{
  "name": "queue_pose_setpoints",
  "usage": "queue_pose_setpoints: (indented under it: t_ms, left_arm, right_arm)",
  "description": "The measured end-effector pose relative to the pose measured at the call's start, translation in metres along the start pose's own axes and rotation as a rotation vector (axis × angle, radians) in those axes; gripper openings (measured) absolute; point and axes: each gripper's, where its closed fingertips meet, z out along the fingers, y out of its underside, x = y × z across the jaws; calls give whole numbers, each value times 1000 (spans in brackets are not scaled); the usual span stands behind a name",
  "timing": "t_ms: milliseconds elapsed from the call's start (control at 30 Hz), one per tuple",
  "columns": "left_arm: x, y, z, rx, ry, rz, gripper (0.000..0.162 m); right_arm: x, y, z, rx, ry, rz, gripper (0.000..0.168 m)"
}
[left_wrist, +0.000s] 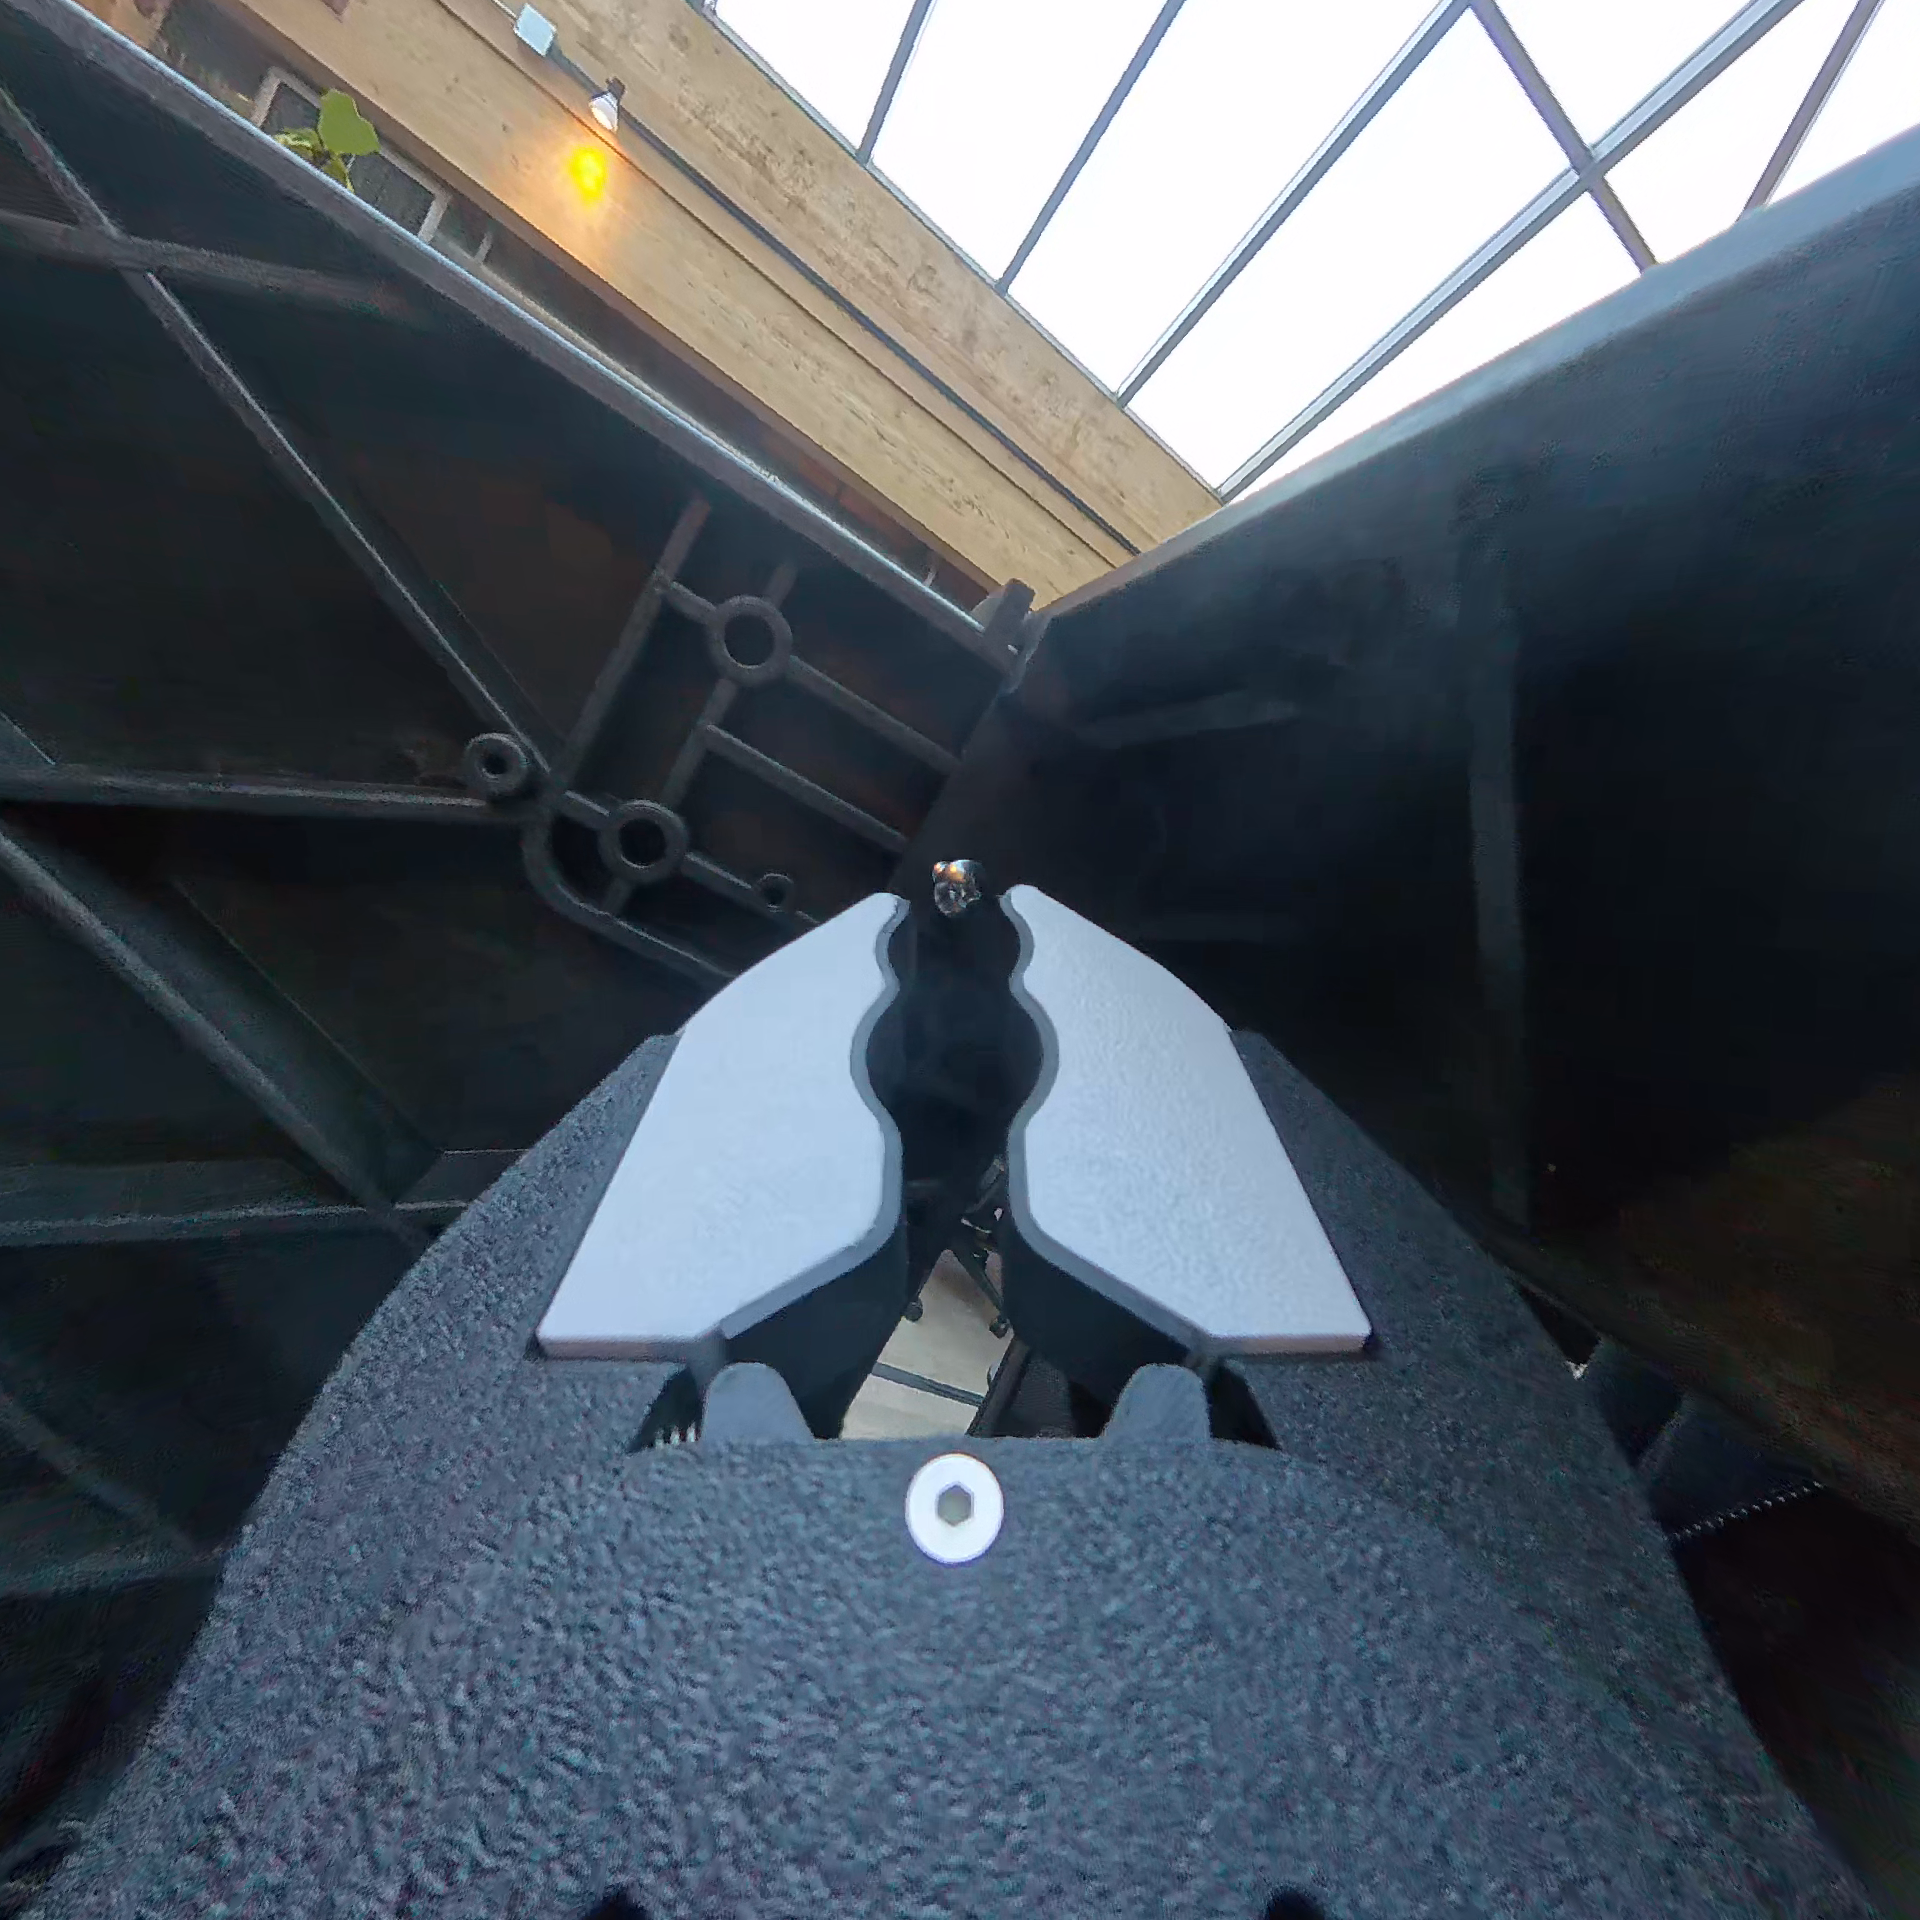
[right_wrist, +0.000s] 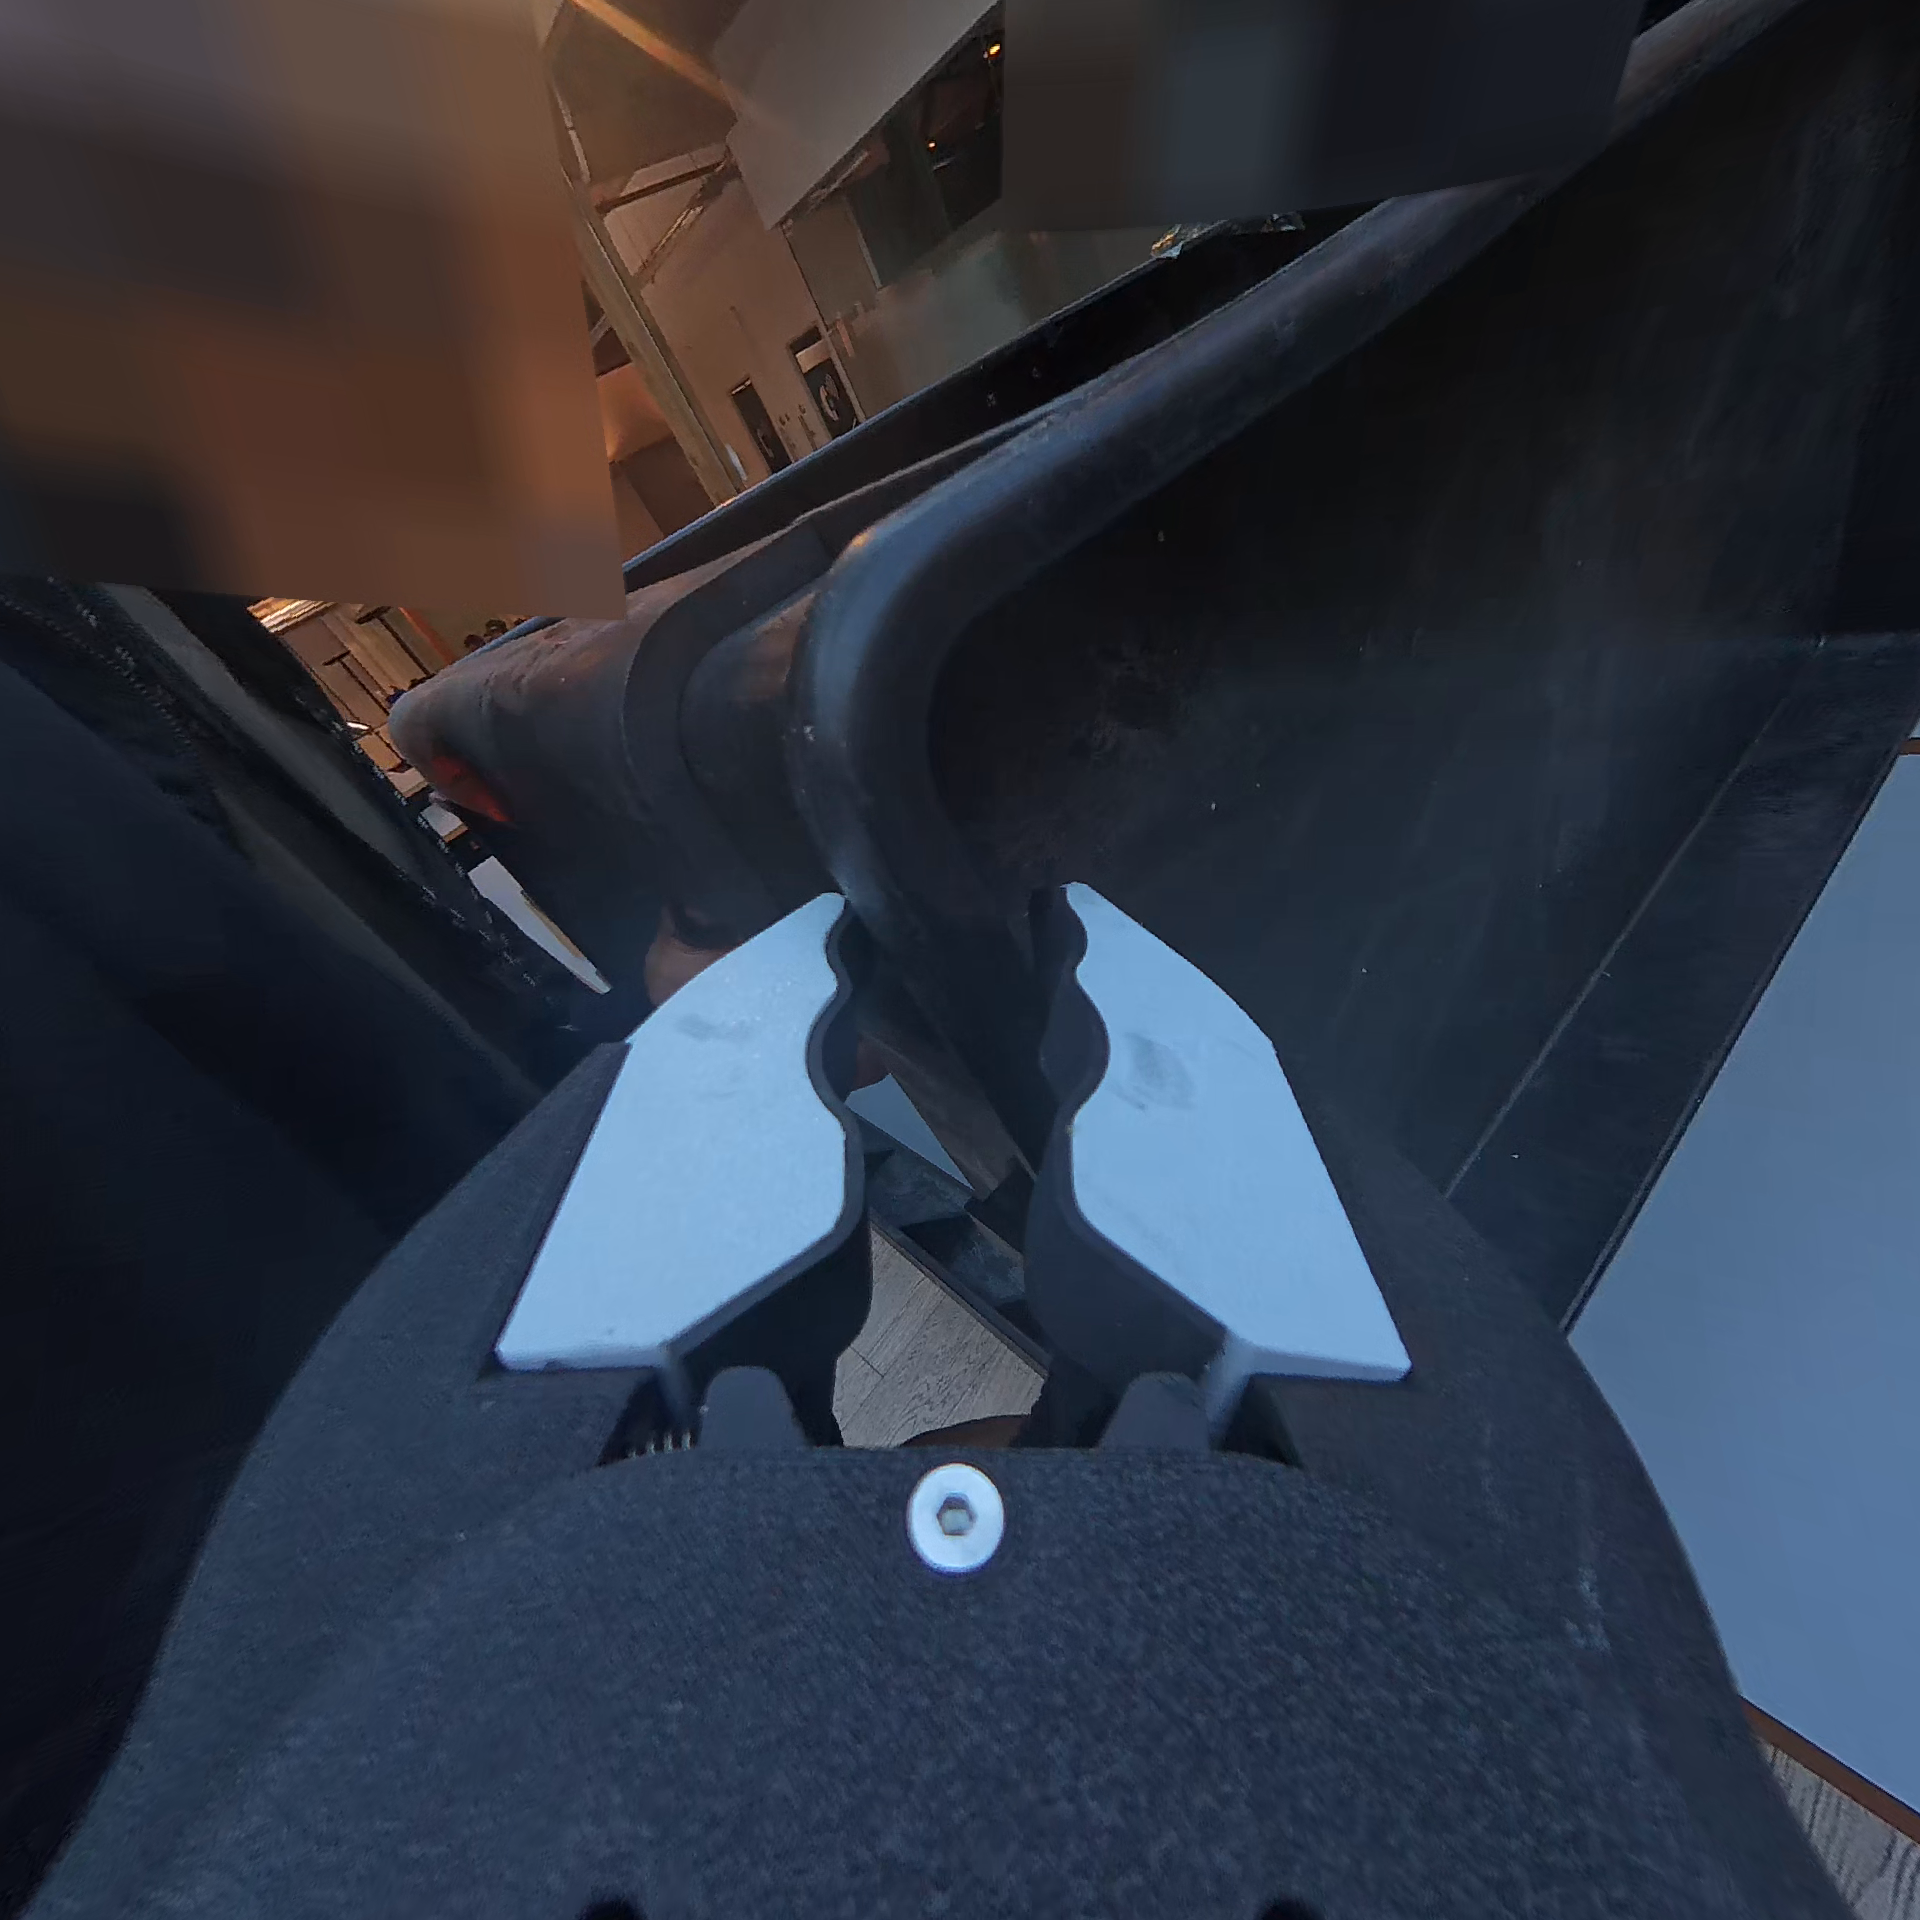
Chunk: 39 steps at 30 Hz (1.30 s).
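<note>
In the left wrist view my left gripper (left_wrist: 951, 914) points upward under a black plastic panel with ribs and screw bosses (left_wrist: 634, 831). Its jaws are nearly closed on a narrow black part (left_wrist: 951, 1039) with a small shiny screw (left_wrist: 951, 886) at its tip. A second dark panel (left_wrist: 1455, 779) meets the ribbed one just above the fingertips. In the right wrist view my right gripper (right_wrist: 951, 925) is shut on the thick curved rim (right_wrist: 883, 727) of a large black plastic shell (right_wrist: 1403, 675). The rim runs between the two fingers.
Above, the left wrist view shows a wooden wall (left_wrist: 831, 260) with a lit lamp (left_wrist: 587, 171) and a skylight (left_wrist: 1351, 156). In the right wrist view a dark sleeve (right_wrist: 156, 1039) is at the left, a grey panel (right_wrist: 1787, 1247) at the right, and wooden floor (right_wrist: 925, 1371) shows below. One gripper's finger ends stand about 11 cm off the other's.
</note>
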Motion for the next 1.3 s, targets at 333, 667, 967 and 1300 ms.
queue_pose_setpoints:
  t_ms: [333, 667, 967, 1300]
  left_arm:
    - [0, 6, -12, -14, -38, -11, 15]
    - [-27, 31, -45, -83, -159, -69, 15]
    - [-43, 75, -87, -201, -278, -133, 15]
    - [-14, 87, -106, -233, -289, -133, 15]
  right_arm:
    - [1, 0, 0, -4, 8, -6, 36]
    - [3, 1, -2, 14, 88, -21, 38]
    - [12, 6, -18, 106, 238, -17, 31]
    - [6, 37, -44, 160, 369, 24, 31]
